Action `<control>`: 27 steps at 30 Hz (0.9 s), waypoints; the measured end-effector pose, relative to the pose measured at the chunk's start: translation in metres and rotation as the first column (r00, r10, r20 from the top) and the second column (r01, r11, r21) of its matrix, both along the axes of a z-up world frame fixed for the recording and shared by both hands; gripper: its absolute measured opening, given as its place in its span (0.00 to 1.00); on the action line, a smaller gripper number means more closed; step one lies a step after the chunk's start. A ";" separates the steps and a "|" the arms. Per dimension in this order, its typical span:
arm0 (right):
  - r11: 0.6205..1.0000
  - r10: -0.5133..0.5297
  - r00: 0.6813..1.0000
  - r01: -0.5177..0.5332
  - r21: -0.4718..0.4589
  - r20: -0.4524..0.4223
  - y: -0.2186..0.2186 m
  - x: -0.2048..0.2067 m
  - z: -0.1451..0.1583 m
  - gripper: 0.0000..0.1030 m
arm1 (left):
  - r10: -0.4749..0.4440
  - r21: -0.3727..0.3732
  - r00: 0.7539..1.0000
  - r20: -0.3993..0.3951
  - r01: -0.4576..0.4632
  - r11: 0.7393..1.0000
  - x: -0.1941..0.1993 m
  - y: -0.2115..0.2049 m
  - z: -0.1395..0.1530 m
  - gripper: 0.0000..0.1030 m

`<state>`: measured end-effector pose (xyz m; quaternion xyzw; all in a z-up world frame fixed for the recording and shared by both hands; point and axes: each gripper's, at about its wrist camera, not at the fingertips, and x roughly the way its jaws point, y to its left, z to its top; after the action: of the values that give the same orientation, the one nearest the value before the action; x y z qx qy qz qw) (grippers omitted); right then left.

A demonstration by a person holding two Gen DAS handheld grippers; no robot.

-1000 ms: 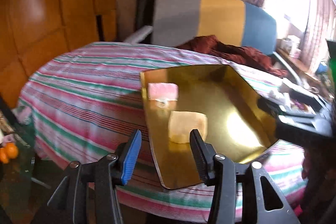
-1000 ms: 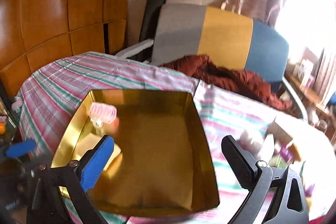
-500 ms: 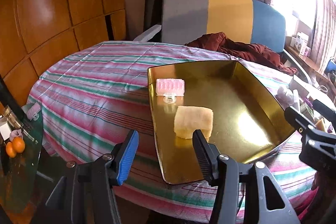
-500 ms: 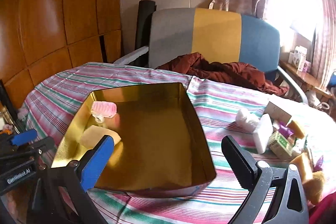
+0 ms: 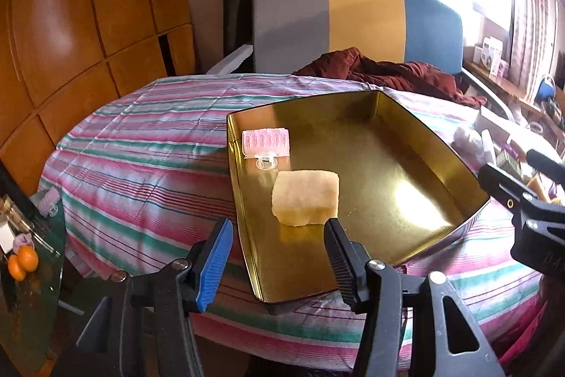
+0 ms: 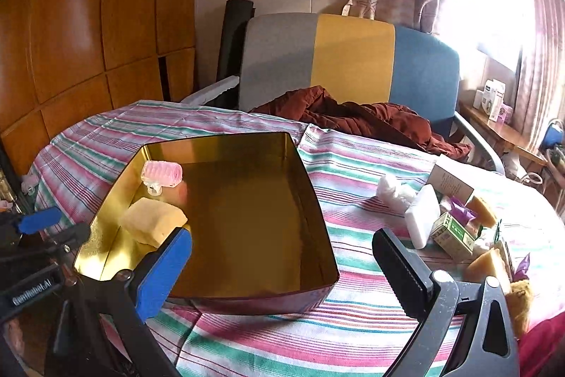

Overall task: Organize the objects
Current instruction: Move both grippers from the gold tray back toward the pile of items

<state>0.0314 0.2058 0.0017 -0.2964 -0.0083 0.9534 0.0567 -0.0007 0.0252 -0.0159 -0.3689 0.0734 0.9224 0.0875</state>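
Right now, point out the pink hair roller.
In both views the pink hair roller lies inside the gold tin, in its far-left corner, just beyond the yellow sponge.

A glossy gold metal tin (image 5: 406, 186) with a mirror-smooth inside is seen on a striped woven cloth (image 5: 148, 165) covering the surface. Inside the tin, a rough, porous yellow sponge (image 5: 305, 196) and a ridged pink plastic roller (image 5: 266, 142) are found. Behind the tin, polished wood panelling (image 6: 70, 34) and a matt fabric chair (image 6: 349, 59) are shown

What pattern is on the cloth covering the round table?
Stripes of pink, green and white on the tablecloth, clearest in the left wrist view.
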 end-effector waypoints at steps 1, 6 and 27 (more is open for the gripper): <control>1.000 0.001 1.000 -0.001 0.006 0.001 -0.001 0.000 0.000 1.00 | -0.006 -0.010 1.000 0.003 0.006 1.000 0.000 0.002 -0.001 0.53; 1.000 -0.008 1.000 0.008 -0.013 0.015 0.000 -0.002 -0.001 1.00 | -0.046 -0.047 0.999 0.015 0.047 0.998 0.004 0.014 -0.006 0.53; 0.954 -0.265 0.958 0.277 -0.116 0.107 0.128 0.041 0.008 1.00 | -0.400 0.087 0.915 0.061 0.394 0.915 0.011 0.089 0.005 0.66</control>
<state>0.0720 0.3337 0.0099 -0.3406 0.0917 0.9207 0.1671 0.0101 0.1141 -0.0110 -0.3785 0.1097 0.8724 0.2891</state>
